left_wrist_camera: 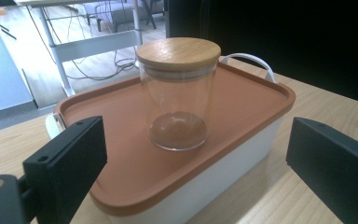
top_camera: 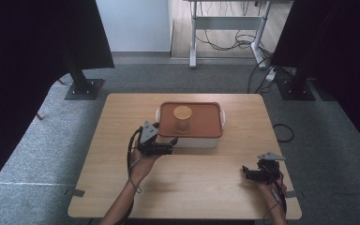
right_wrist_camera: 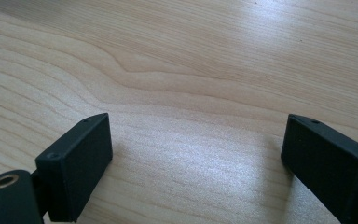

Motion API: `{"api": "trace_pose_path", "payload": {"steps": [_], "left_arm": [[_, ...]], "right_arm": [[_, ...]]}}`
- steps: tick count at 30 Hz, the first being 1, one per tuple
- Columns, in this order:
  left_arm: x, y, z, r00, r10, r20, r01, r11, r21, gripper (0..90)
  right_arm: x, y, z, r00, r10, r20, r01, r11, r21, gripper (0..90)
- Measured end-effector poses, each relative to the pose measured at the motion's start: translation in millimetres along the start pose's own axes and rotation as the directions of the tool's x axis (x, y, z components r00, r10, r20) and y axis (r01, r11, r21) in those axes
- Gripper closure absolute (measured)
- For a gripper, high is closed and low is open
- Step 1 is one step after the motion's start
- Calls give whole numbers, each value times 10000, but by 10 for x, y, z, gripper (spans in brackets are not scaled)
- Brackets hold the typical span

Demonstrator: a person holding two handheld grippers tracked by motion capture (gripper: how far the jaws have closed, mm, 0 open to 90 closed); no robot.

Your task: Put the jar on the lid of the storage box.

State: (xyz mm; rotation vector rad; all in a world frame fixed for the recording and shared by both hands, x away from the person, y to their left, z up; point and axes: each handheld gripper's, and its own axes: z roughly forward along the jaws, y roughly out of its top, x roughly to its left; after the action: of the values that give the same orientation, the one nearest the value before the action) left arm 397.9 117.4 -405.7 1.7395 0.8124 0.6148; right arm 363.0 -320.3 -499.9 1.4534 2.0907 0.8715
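A clear glass jar (top_camera: 183,121) (left_wrist_camera: 178,98) with a round wooden lid stands upright on the orange lid of a white box (top_camera: 214,123) (left_wrist_camera: 242,116) at the table's middle back. My left gripper (top_camera: 168,149) (left_wrist_camera: 196,172) is open at the box's front left corner, its jaws wide apart and pointing at the jar from a short way off. My right gripper (top_camera: 246,172) (right_wrist_camera: 196,158) is open too, low over bare wood near the front right of the table, with nothing between its jaws.
The box has white handles (left_wrist_camera: 251,60) at its ends. The light wooden table (top_camera: 122,187) stands on grey carpet. Black stands (top_camera: 82,84) and dark panels flank the back corners, and a desk frame with cables (top_camera: 225,40) sits behind.
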Motion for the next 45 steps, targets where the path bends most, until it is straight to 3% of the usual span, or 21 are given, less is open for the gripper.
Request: {"api": "trace_pose_path", "payload": {"steps": [13, 33, 45], "left_arm": [[-12, -113, -236, 9999, 137, 24, -138, 9994, 321, 53], [-9, -278, -508, 9998, -174, -96, 178, 9992, 351, 53], [77, -445, -702, 9979, -496, -409, 517, 9973, 528, 55]], "right_arm": [[0, 0, 0, 10000, 1, -1, -1, 10000, 0, 81], [0, -1, 0, 10000, 4, -1, -4, 10000, -3, 81], [0, -1, 0, 10000, 4, -1, -4, 10000, -3, 81]]}}
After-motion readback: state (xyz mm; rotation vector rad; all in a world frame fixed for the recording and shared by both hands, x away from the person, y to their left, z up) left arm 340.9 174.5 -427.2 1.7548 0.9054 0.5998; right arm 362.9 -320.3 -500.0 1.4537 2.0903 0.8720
